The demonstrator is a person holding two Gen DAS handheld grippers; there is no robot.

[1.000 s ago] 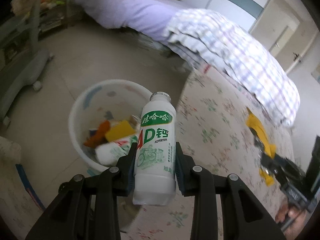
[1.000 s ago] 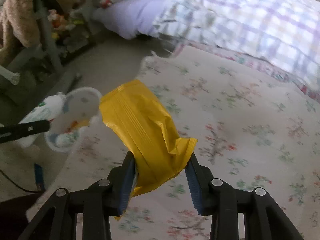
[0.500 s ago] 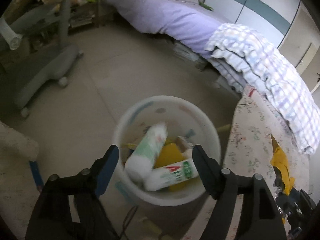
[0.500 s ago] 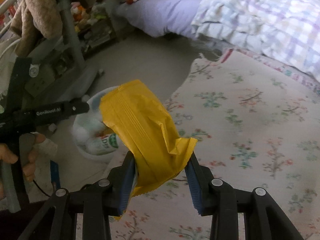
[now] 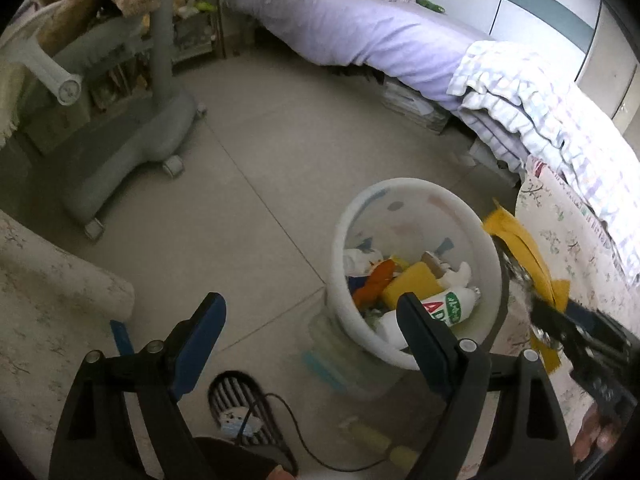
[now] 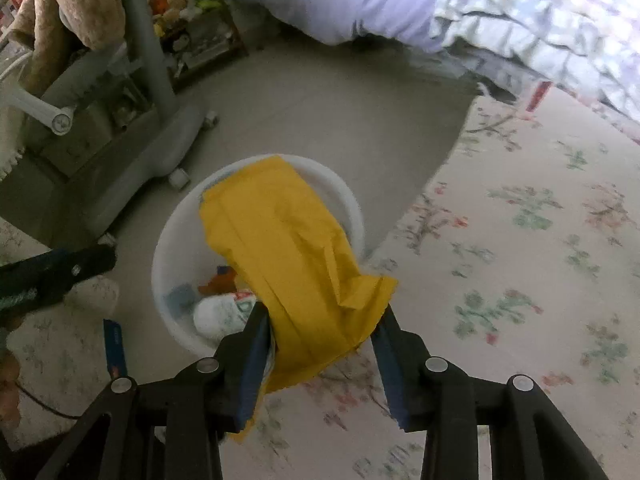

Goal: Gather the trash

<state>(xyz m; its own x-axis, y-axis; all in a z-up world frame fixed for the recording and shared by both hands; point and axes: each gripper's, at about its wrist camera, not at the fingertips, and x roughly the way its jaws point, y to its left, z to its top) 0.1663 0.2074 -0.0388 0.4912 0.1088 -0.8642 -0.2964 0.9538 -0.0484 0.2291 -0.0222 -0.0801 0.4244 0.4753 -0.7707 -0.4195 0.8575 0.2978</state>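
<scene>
right wrist view: a yellow wrapper is pinched in the right claw, its free end draped above the white bin, which stands on the floor beside the floral bed. the wrapper is limp and broad, and it is judged that if it is let go from here, the near end could be caught on the bin rim or dropped onto the bed edge rather than inside. in the left wrist view the left claw is seen spread wide, nothing held, low and just beside the bin. a bottle and other scraps are seen lying inside. a knock from either claw could tip the light bin. a cable on the floor nearby could be snagged.
</scene>
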